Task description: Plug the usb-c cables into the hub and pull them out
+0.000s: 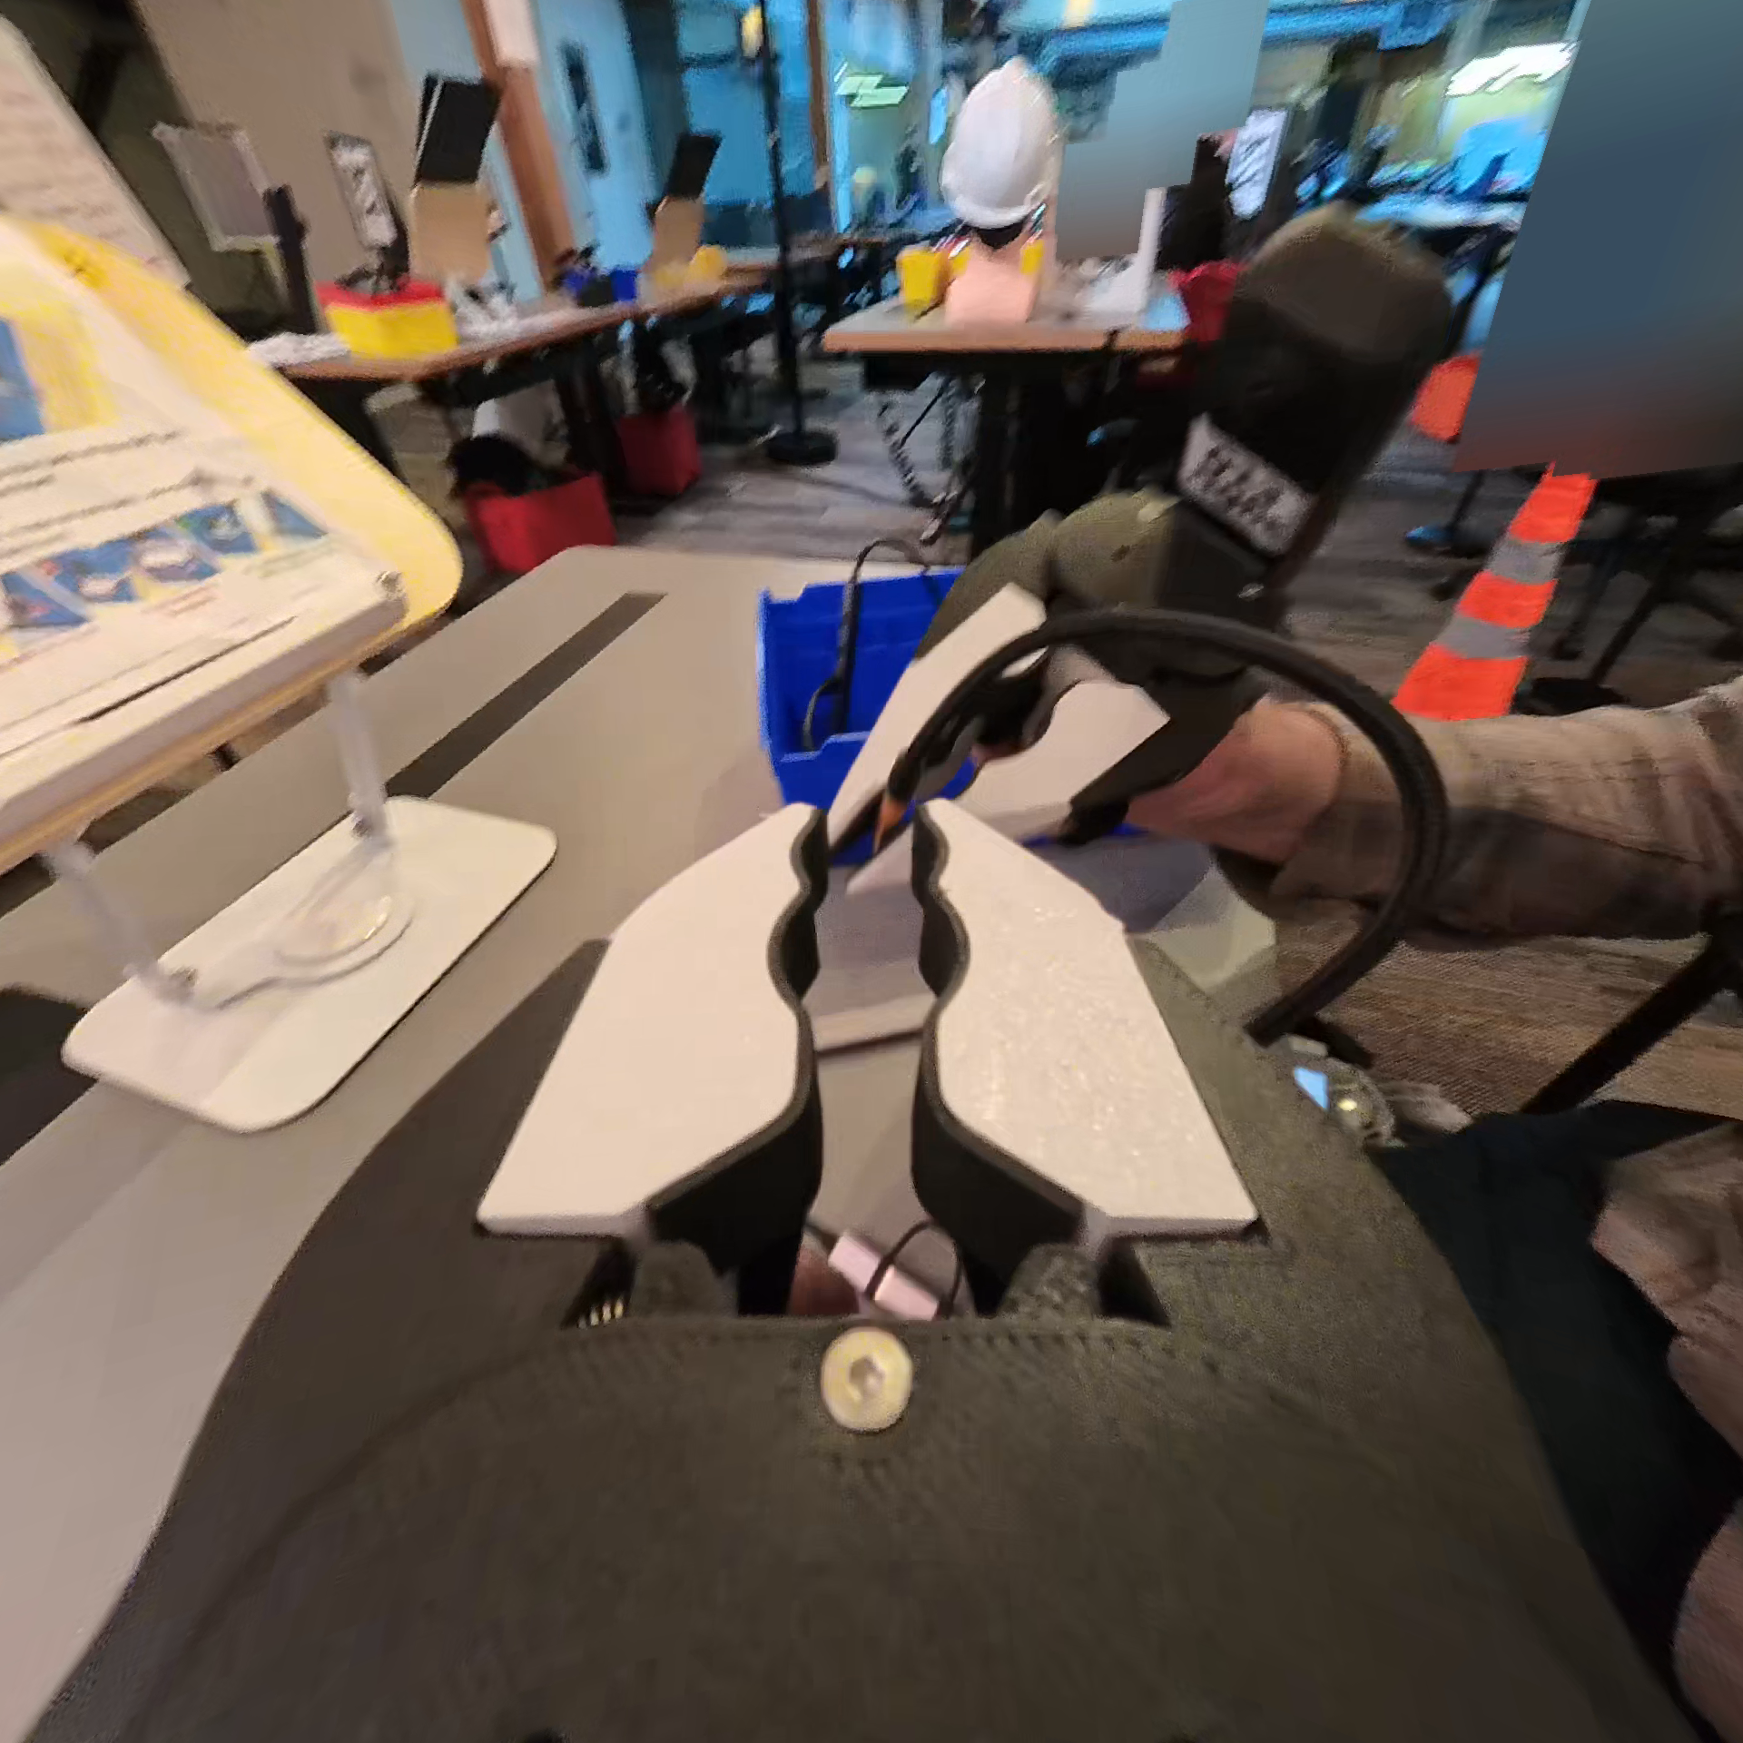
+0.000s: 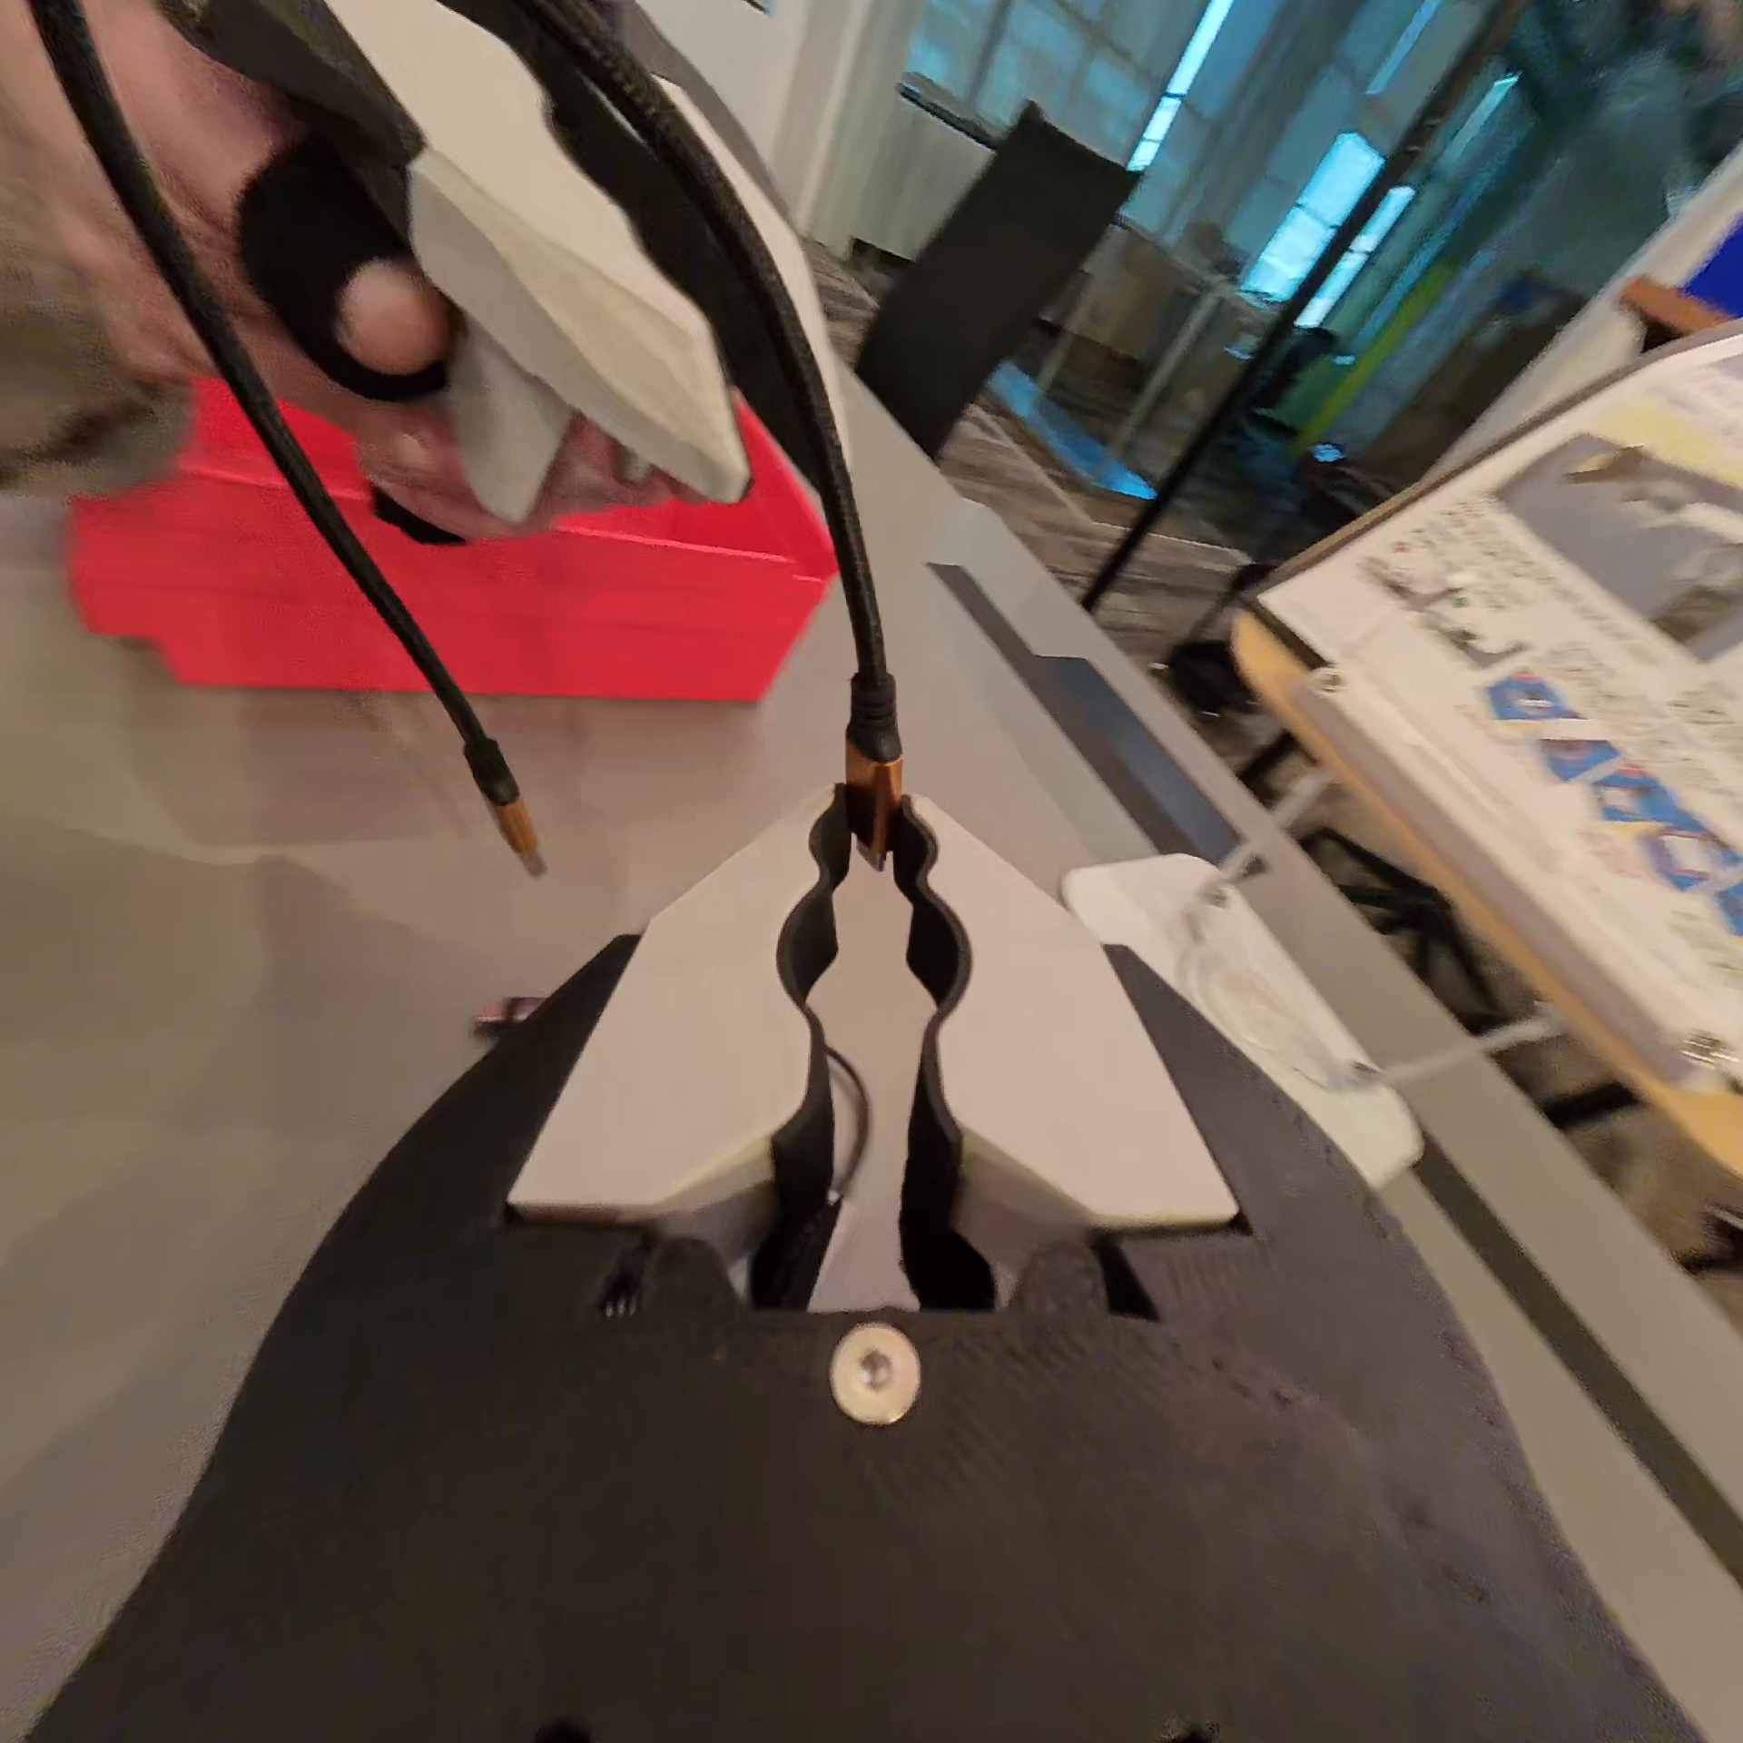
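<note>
Right tool (image 2: 872,821) clamped on USB-C plug (image 2: 872,802), plug axis along fingers, contacts pointing back toward palm. Left tool (image 1: 868,839) jaws slightly apart, empty. Hub (image 1: 882,1278) below left tool, on surface (image 2: 283,896). Cable's (image 2: 802,396) second plug (image 2: 514,830) dangles free.

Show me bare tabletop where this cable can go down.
Bare grey table lies left of the right tongs, this side of the red bin, under the dangling plug. Crowded to the right: the sign stand's white base sits close beside the tongs.
</note>
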